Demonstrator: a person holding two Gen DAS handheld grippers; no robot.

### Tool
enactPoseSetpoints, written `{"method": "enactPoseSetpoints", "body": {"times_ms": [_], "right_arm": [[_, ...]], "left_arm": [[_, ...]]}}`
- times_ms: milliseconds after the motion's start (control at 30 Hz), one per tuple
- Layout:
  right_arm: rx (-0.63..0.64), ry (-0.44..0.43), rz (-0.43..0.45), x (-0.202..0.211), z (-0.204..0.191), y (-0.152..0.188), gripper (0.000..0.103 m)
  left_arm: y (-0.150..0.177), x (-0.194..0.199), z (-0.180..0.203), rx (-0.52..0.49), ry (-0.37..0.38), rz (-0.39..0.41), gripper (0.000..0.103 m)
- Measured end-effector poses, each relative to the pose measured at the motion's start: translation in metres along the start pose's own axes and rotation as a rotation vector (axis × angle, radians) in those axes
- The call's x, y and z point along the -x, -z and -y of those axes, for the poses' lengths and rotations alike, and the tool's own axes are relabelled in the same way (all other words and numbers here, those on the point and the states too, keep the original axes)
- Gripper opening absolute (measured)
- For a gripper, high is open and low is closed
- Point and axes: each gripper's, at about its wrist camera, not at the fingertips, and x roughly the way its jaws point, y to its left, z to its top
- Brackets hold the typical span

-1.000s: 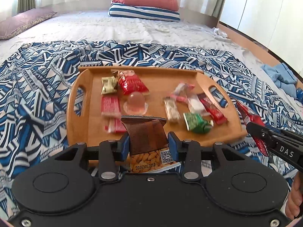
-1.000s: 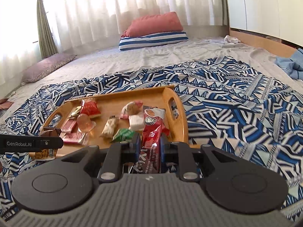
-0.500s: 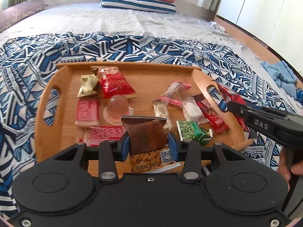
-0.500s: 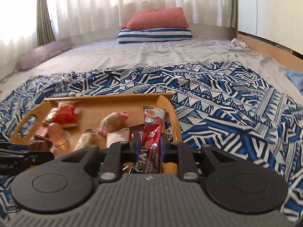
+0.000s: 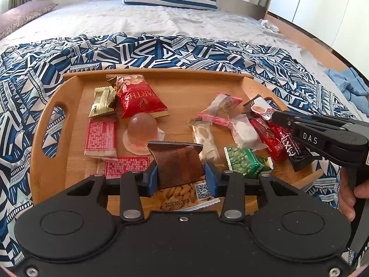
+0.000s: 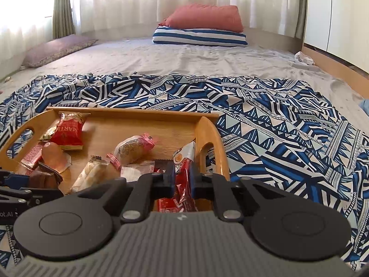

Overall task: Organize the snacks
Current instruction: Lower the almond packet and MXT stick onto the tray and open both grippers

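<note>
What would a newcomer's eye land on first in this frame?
First, the wooden tray strewn with snack packets, sitting on a blue and white patterned blanket on a bed. Next, the left gripper at the tray's near edge, shut on a brown nut packet. The right gripper clamps a long red snack bar over the tray's right end.

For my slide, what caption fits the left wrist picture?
Left tongs hold a brown snack packet over a wooden tray of snacks.
</note>
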Motion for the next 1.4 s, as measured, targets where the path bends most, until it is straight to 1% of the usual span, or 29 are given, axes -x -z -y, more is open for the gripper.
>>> {"method": "enactPoseSetpoints", "body": {"times_ms": [167,433,567,733,833,900,1033,1100,1133,1167,1233,1300,1400], "right_arm": [[-0.04,-0.022,-0.018,-0.005,0.004,0.003,0.012],[-0.092,-0.066,-0.022,-0.011,0.003,0.004,0.012],[-0.111,-0.073,-0.019,-0.011,0.002,0.004,0.014],[-0.164,-0.105,-0.018,-0.008,0.008,0.004,0.014],[-0.164,-0.105,-0.013,-0.004,0.008,0.004,0.015],[-0.164,-0.107,-0.005,0.0,0.008,0.005,0.017],[-0.158,-0.101,0.009,0.01,0.007,0.005,0.024],[-0.157,-0.1,0.017,0.017,0.005,0.005,0.025],[-0.157,-0.103,0.023,0.02,0.005,0.006,0.026],[-0.157,-0.107,0.027,0.024,0.005,0.006,0.036],[-0.156,-0.104,0.036,0.033,0.003,0.007,0.044],[-0.144,-0.103,0.048,0.041,0.001,0.009,0.046],[-0.12,-0.096,0.067,0.055,-0.003,0.01,0.051]], "left_arm": [[-0.002,-0.002,0.0,0.008,-0.008,0.007,0.039],[-0.004,-0.004,0.003,0.005,-0.029,0.013,0.04],[-0.004,-0.004,0.005,0.003,-0.042,0.016,0.04],[-0.004,-0.003,0.005,0.014,-0.058,0.016,0.04],[-0.004,-0.001,0.003,0.019,-0.066,0.017,0.04],[-0.004,0.001,0.003,0.018,-0.07,0.023,0.041],[-0.003,0.007,0.002,0.023,-0.077,0.027,0.047],[-0.002,0.012,0.002,0.02,-0.075,0.034,0.054],[0.0,0.014,0.002,0.016,-0.074,0.041,0.06],[0.0,0.017,0.003,0.011,-0.075,0.048,0.066],[0.003,0.023,0.003,0.002,-0.077,0.062,0.072],[0.005,0.03,0.004,0.0,-0.075,0.071,0.075],[0.007,0.041,0.003,0.009,-0.062,0.079,0.084]]}}
